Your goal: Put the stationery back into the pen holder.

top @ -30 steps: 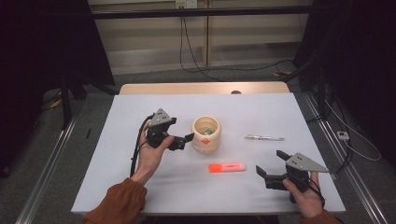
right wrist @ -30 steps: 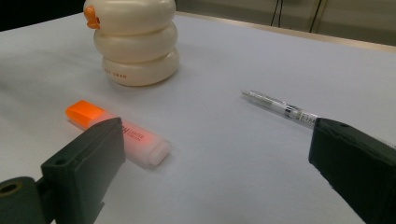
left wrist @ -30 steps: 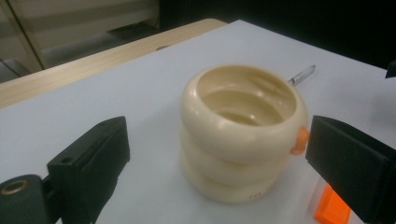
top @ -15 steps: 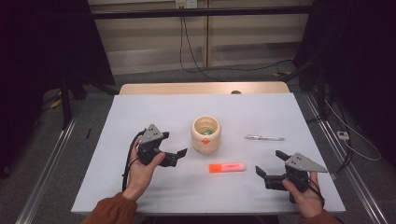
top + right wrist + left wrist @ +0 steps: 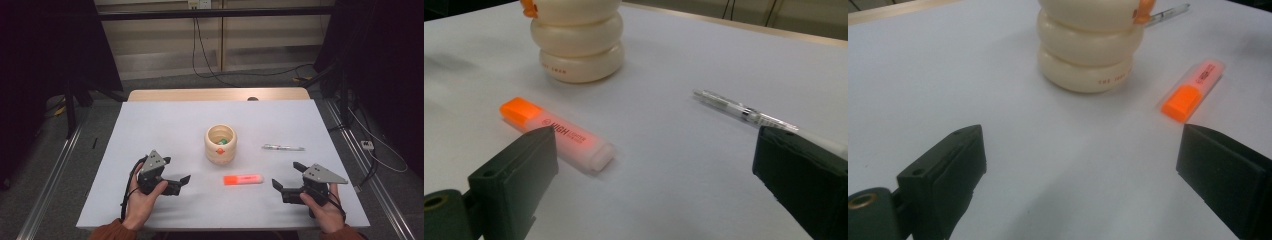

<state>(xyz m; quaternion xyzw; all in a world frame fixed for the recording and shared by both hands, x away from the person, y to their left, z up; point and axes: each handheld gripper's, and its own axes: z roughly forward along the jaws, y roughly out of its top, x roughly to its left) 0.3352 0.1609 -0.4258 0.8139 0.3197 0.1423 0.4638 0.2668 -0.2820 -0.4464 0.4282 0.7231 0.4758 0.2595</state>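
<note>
- White counter [image 5: 165, 125] carries a cream holder [image 5: 220, 144], an orange highlighter [image 5: 243, 179] just before it, a clear pen [image 5: 283, 147] farther right.
- My left claw [image 5: 175, 179] and right claw [image 5: 289, 180] hover spread, empty.

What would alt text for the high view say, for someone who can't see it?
Two hands hold open black grippers, left gripper and right gripper, low over a white table. Between them lies an orange highlighter, behind it a cream ridged cup, with a clear pen to its right.
</note>
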